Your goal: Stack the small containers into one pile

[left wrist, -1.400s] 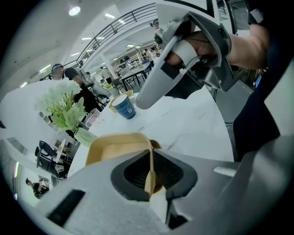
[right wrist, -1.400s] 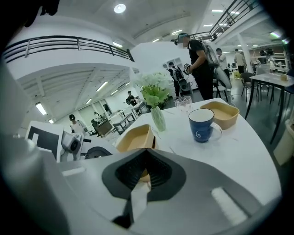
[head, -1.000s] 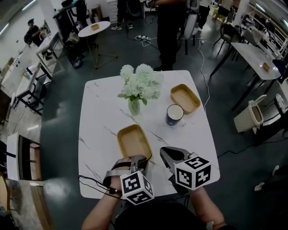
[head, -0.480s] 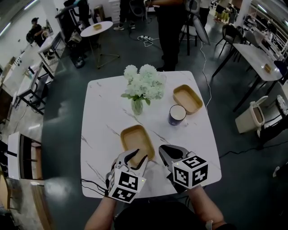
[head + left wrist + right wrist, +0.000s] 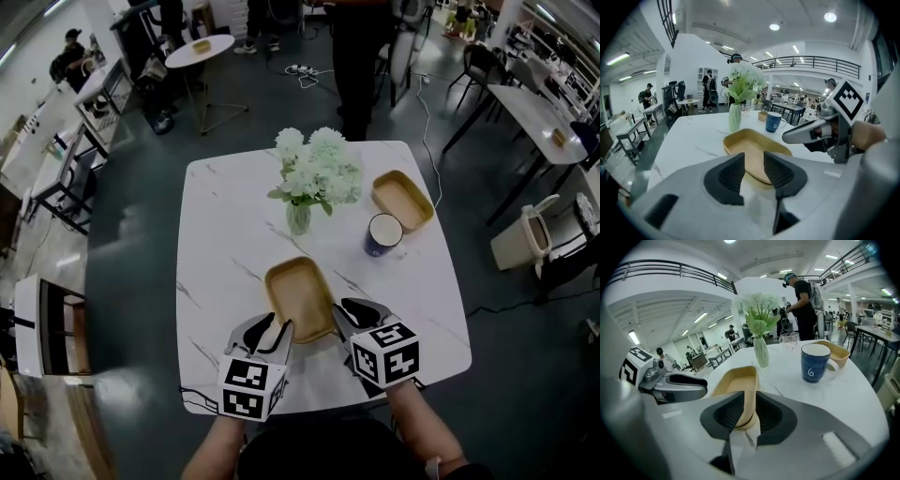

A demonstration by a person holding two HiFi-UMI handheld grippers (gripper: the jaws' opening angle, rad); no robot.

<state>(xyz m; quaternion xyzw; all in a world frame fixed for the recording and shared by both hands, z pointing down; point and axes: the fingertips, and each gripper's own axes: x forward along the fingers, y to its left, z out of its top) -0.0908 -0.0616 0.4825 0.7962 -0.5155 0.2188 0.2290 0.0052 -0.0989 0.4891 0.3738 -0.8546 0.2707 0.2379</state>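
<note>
Right gripper view: right gripper pinches near tray at rim; left gripper, just narrowing, spread and empty; next, lift into far tray.

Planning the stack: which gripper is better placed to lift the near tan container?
Right. The right gripper clamps the near container by its rim; the left gripper, whose jaws just opened, then closed a little, has nothing between them and sits short of it.

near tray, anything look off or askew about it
Nothing spilled or damaged. The near tray lies at a slant to the table edges, its right rim pinched in the right tongs; the far tray sits apart, unstacked.
</note>
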